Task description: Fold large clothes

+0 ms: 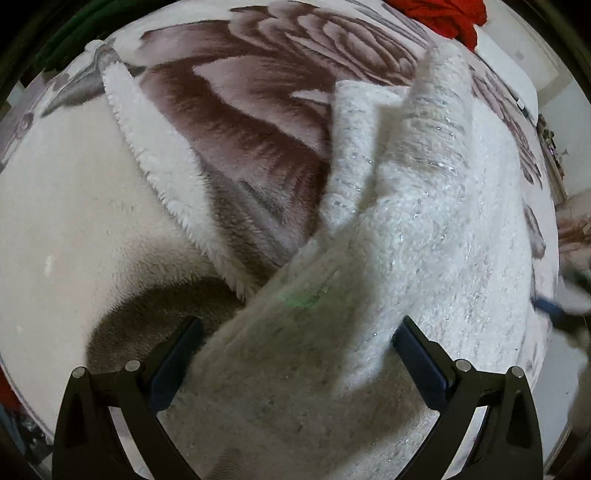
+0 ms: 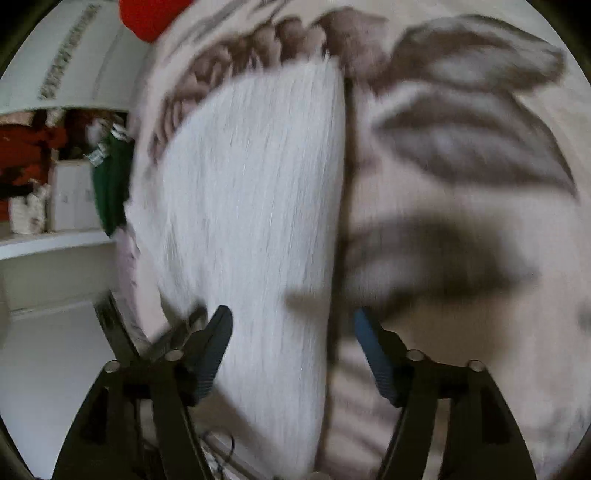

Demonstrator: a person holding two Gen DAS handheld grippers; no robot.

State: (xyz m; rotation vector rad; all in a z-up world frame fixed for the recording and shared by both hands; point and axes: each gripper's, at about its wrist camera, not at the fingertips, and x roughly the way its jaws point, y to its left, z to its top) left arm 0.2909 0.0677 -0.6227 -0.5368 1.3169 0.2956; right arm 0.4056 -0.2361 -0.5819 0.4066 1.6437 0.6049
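A white fuzzy garment with silver threads lies bunched on a plush blanket printed with large brown flowers. My left gripper is open, its jaws wide on either side of a fold of the garment just below it. In the right wrist view, which is motion-blurred, the same white garment spreads over the blanket. My right gripper is open above the garment's right edge. The other gripper's blue pad shows at the right edge of the left wrist view.
A red cloth lies at the blanket's far edge. In the right wrist view, a green cloth, white boxes and red items sit on shelves to the left, above a pale floor.
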